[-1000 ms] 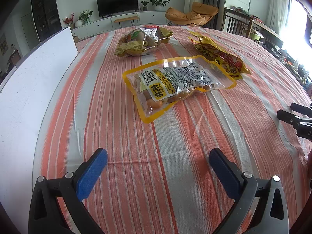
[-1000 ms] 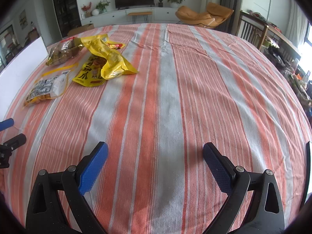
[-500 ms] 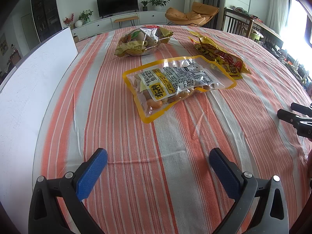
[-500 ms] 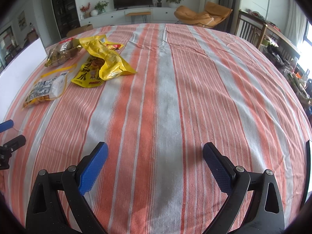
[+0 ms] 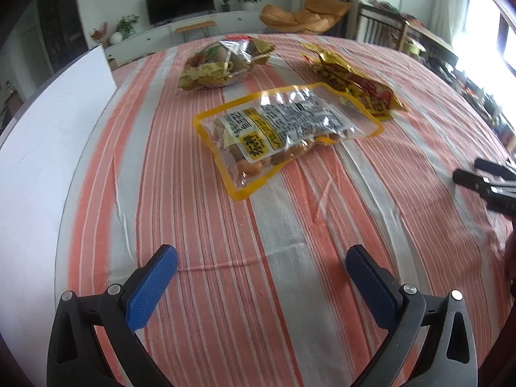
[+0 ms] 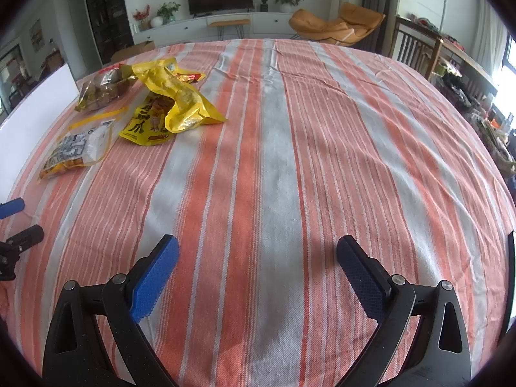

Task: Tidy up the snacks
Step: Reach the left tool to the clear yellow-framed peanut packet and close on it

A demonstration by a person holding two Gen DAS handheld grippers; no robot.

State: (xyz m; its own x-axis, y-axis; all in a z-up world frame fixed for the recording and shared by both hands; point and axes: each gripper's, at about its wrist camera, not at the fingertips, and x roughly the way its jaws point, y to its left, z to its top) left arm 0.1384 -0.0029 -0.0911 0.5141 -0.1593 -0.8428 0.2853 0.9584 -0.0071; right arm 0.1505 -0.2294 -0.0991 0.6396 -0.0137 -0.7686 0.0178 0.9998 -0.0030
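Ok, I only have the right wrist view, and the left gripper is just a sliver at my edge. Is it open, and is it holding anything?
Observer: The left gripper is wide open, with nothing between its blue pads.
Operator: What lies ahead of it?
Observer: The clear yellow-edged pouch lies flat and label up, straight ahead. Bare striped tablecloth separates it from the fingers. The crinkled gold bag sits beyond the pouch, apart from it.
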